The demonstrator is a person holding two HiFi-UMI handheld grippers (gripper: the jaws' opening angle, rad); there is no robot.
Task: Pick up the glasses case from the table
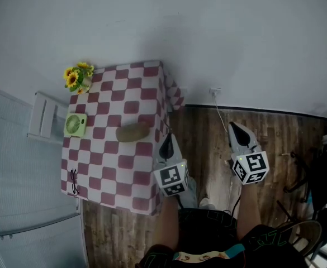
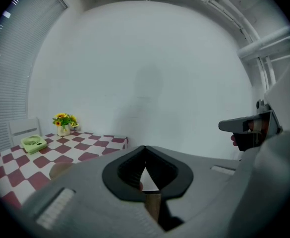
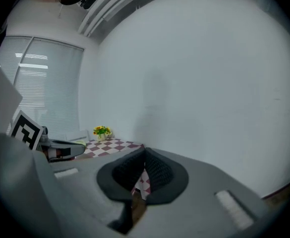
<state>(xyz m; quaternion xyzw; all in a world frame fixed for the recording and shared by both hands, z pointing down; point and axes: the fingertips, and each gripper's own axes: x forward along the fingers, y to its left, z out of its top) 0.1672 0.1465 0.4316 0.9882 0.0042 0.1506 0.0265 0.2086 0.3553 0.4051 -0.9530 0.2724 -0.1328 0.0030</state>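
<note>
Dim, flat indoor light with a grey cast. The brightest patch is daylight through the blinds [image 3: 35,78], on the left of the right gripper view. The white wall [image 1: 208,32] is evenly lit, with a faint soft shadow. The head view is soft and low-contrast: the desk [image 1: 113,166] looks dull, and the floor [image 1: 286,133] darkens at lower right. Both gripper views show heavy fisheye, black corners and a blurry near foreground.

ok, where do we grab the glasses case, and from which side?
Probably the case across its narrow middle, from above: it lies flat, a long rounded oval, with bare cloth on both long sides. The left hand-held gripper is nearest.
</note>
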